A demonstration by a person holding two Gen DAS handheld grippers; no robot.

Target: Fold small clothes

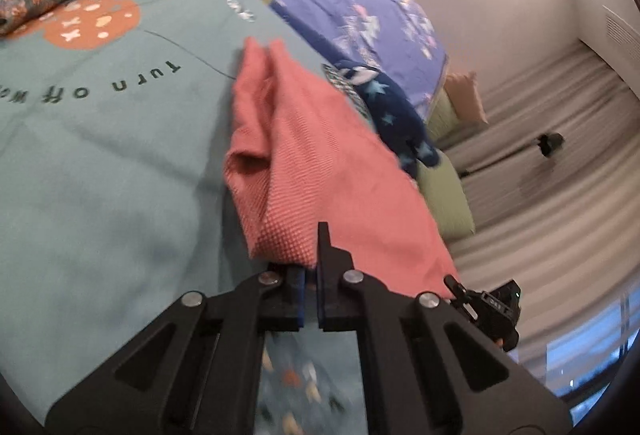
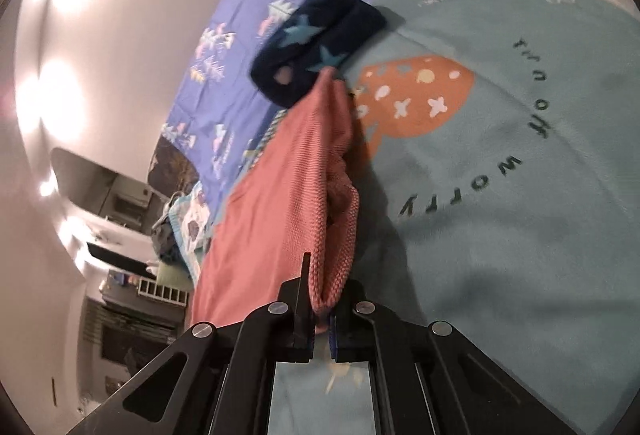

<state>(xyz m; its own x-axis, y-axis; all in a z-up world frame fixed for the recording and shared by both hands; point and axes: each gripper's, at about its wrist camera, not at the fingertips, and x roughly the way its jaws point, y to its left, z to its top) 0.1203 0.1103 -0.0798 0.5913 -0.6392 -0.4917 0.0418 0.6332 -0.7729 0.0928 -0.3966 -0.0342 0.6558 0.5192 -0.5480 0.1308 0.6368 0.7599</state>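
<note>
Left jaws: left gripper (image 1: 311,299) clamped on pink garment (image 1: 316,163) edge.
Right jaws: right gripper (image 2: 321,319) pinching another edge.
Garment: lifted over the teal bedspread (image 1: 100,155).
Risk: thin pinch may slip; trailing cloth may snag navy star fabric (image 2: 316,43).

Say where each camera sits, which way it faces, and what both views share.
Left wrist: sits on the left gripper, faces along its fingers over the teal bedspread; its shut jaws pinch the pink garment.
Right wrist: sits on the right gripper, faces likewise; its jaws pinch the pink garment too.
Shared: garment, bedspread, navy star cloth.
</note>
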